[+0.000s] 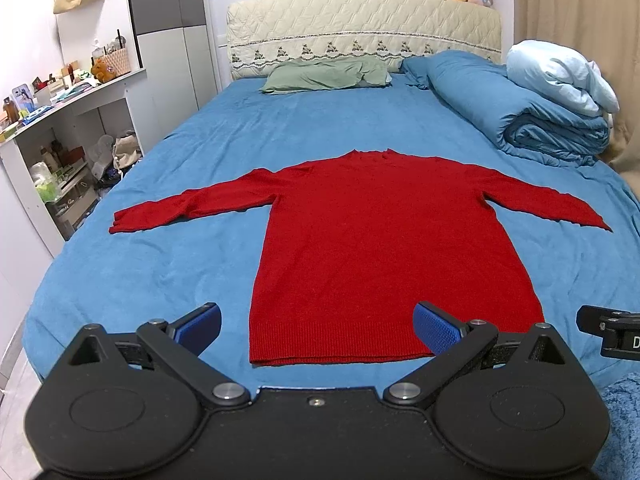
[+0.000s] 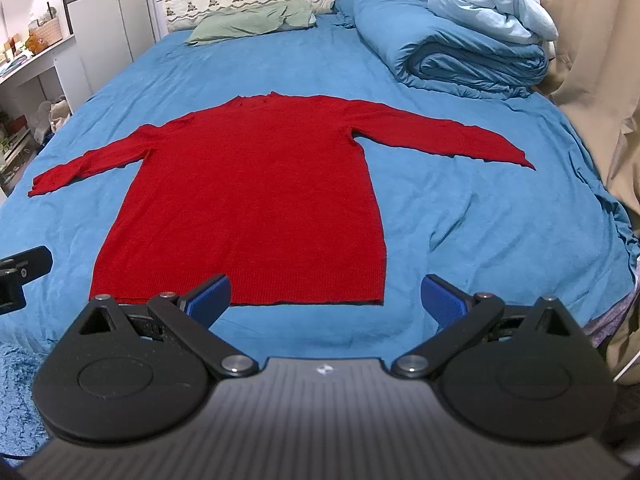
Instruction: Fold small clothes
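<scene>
Both grippers, left and right, hovered spread; soft, limp red sweater probably best pinched at near hem corners

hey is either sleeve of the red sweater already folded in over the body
No. The red sweater lies flat on the blue bedsheet with its left sleeve and right sleeve both spread straight out to the sides.

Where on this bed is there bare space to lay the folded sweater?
Bare blue sheet lies left of the red sweater, under its left sleeve. More lies between the collar and the green pillow. The far right corner is crowded with a rolled duvet.
</scene>
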`<action>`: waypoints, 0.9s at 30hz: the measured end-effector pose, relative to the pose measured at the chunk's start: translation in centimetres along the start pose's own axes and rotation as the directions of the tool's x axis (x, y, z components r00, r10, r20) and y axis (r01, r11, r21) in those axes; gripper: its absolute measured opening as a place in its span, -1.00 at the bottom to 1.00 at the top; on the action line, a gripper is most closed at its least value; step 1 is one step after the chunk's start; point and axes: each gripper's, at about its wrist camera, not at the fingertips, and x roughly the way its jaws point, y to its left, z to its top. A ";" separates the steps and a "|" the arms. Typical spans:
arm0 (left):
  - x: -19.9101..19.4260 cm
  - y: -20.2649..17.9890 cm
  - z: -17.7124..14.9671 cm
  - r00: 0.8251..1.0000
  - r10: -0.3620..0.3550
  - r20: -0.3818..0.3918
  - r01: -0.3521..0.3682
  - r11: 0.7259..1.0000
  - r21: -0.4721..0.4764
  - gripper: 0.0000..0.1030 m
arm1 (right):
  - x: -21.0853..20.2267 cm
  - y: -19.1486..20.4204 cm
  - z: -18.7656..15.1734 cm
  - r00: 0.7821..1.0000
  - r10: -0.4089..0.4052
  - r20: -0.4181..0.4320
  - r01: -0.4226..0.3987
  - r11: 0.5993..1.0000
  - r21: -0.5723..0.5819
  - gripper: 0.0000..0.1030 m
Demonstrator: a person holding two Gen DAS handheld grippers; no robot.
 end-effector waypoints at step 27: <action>-0.7 -0.2 0.0 1.000 0.001 0.017 -0.001 1.000 0.002 1.00 | -0.5 0.6 0.3 1.000 0.005 0.009 -0.005 1.000 -0.003 1.00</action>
